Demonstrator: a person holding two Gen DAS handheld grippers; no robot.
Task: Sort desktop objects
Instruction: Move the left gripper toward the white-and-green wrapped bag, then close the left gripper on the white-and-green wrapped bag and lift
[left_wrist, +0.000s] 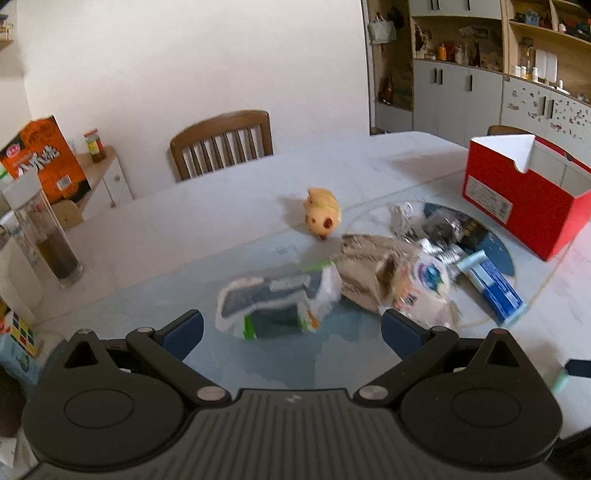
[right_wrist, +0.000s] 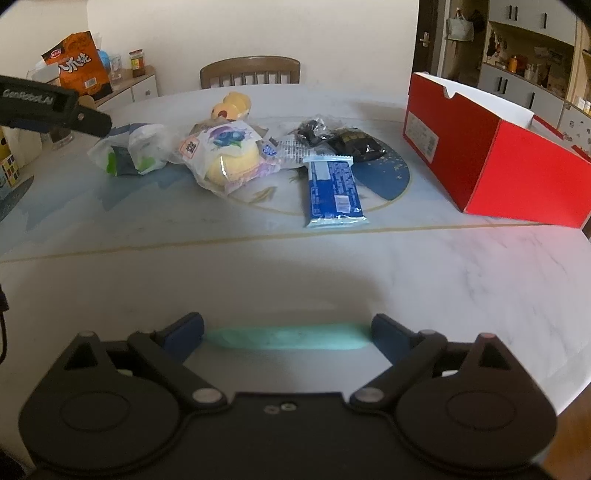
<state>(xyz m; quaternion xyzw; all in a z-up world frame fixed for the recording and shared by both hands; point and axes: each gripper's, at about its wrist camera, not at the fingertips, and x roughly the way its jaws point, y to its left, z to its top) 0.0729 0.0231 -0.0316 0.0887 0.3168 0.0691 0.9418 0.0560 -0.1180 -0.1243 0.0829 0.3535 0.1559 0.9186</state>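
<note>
Closest in, on the right gripper (right_wrist: 287, 332): grips a blurred mint-green strip (right_wrist: 288, 338) crosswise, jaws spread very wide, one blue pad against each end. Hangs over a bare stretch of the marble table (right_wrist: 443, 277), well short of the clutter.

Further up the tabletop, from left to right: a white-and-green packet (right_wrist: 129, 155); beside it a blueberry bread packet (right_wrist: 225, 155), with a yellow toy (right_wrist: 231, 105) just behind; then a blue wafer bar (right_wrist: 334, 188) lying lengthwise, its far end near two black wrappers (right_wrist: 354, 144). Off to the right, well apart from the pile, an open red box (right_wrist: 491, 162).

On the left gripper (left_wrist: 291, 328): stands wide open, nothing between the pads. Points down at the white-and-green packet, just ahead of the fingertips and not touching either. Beyond the table, a wooden chair (left_wrist: 221, 144) against the wall.
</note>
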